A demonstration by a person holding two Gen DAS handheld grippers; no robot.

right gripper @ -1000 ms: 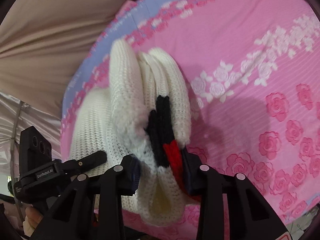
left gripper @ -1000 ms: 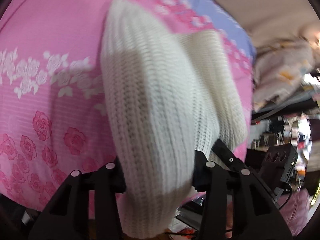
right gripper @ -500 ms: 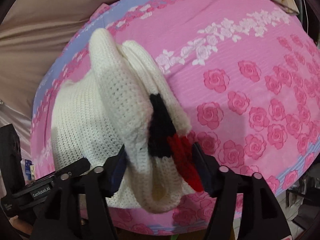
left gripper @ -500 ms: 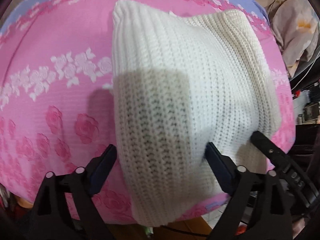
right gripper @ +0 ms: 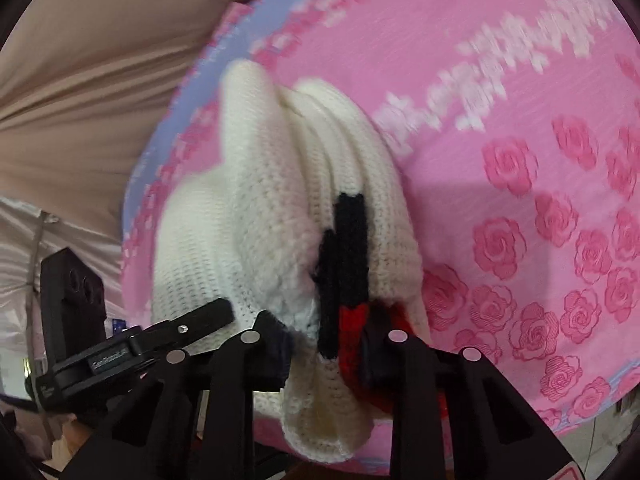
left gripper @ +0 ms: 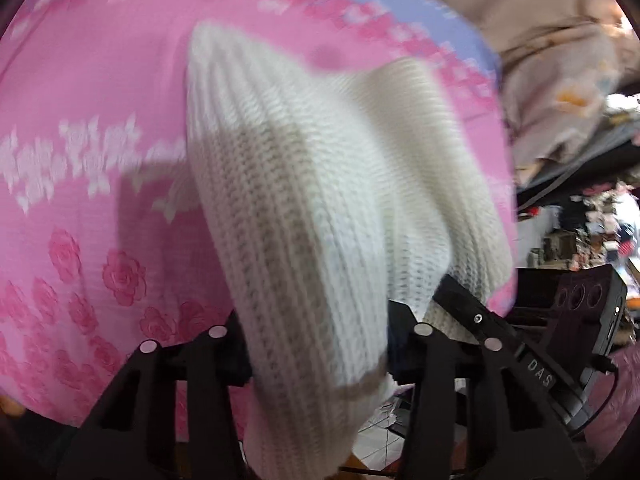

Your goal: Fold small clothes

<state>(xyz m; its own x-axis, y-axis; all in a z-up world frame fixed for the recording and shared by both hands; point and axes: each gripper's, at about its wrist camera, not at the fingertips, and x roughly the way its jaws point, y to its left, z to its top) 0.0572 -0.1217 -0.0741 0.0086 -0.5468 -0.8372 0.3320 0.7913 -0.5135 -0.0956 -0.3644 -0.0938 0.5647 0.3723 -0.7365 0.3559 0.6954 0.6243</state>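
Two grippers of mine are on one garment: a small cream-white chunky-knit sweater (left gripper: 320,208) with a black and red patch (right gripper: 346,264), lying at the near edge of the pink rose-printed bedsheet (left gripper: 80,128) and partly hanging over that edge. My left gripper (left gripper: 318,344) has a thick folded edge of the knit between its jaws, which are closing at this moment, and the pads look pressed into the wool. My right gripper (right gripper: 324,348) is closing too, squeezing the bunched end where the black and red stitching sits, its pads tight against the fabric on both sides. I judge this to be a re-grip in the middle of a fold: the sweater is already doubled into several layers, so the work seems well along but not finished. The next move, as I see it, calls for both hands lifting together and laying the near edge over the rest, keeping the layers from sliding off the bed. As for containers, I see no basket, box or drawer in either view, so there is nothing to report there.
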